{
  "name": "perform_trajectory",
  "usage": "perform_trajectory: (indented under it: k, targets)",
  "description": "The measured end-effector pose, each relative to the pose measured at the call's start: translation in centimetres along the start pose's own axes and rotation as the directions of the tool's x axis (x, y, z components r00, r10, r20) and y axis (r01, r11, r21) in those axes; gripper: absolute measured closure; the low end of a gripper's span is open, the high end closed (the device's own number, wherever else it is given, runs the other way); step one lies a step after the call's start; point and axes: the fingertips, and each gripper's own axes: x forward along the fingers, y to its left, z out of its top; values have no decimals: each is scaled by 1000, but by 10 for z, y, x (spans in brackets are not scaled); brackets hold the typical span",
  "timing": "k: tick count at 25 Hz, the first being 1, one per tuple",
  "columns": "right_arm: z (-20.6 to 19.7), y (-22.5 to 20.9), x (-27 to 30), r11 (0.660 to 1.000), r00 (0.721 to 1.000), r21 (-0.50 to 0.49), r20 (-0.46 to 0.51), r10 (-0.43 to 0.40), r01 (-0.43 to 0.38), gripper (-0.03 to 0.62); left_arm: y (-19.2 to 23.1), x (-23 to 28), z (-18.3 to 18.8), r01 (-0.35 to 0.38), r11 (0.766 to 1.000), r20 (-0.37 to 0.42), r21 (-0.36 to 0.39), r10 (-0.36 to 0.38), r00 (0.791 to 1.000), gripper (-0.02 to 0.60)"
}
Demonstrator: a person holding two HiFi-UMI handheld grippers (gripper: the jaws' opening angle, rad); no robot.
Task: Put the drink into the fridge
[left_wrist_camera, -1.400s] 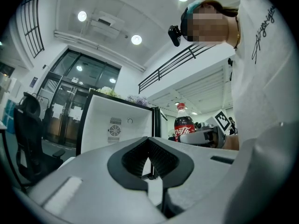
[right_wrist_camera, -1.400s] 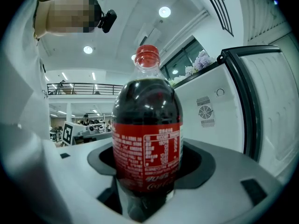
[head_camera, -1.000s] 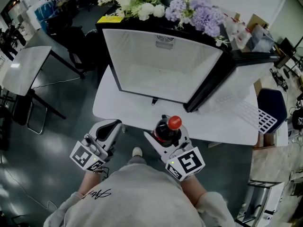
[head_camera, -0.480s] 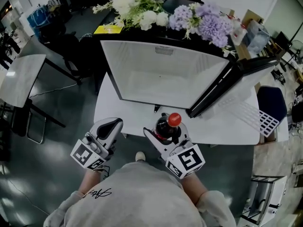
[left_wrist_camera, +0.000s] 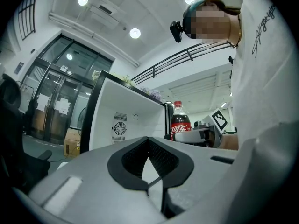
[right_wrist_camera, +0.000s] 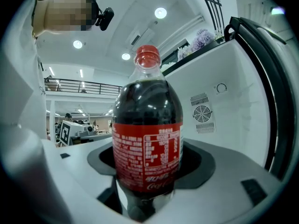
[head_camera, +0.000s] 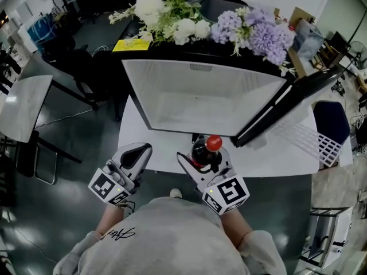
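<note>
Bottle (right_wrist_camera: 147,139), full, likely heavy and slick-walled, stands upright before the open fridge (head_camera: 198,93), clamped low on its body in the jaws of your right gripper (right_wrist_camera: 145,195), so grip firmly; the jaws of your left gripper (left_wrist_camera: 150,171) sit together, empty.

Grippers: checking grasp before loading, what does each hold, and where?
Right gripper clamps the cola bottle around its lower body; left gripper holds nothing, jaws shut.

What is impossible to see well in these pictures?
- Bottle base: head view, under the right gripper; right gripper view, sunk between the fingers.
- Label print: left gripper view, too small.
- Fridge top: head view, mostly under flowers.
</note>
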Motion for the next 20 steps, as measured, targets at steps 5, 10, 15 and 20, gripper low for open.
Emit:
perform_trajectory:
  k: [5, 10, 15, 20]
  targets:
    - [-4, -7, 13, 1000, 1000, -9, 10, -19, 19, 275, 11, 7, -12, 14, 1000, -25, -6, -15, 1000, 578]
    - [-9, -16, 21, 1000, 1000, -8, 6, -19, 19, 275, 20, 15, -20, -21, 1000, -54, 5, 21, 998, 578]
    - [-12, -23, 29, 1000, 1000, -8, -3, 0, 0, 275, 26, 21, -18, -83, 997, -51, 3, 84, 995, 578]
    - [-14, -32, 40, 999, 1000, -37, -2, 27, -27, 275, 28, 27, -22, -122, 992, -45, -1, 122, 992, 578]
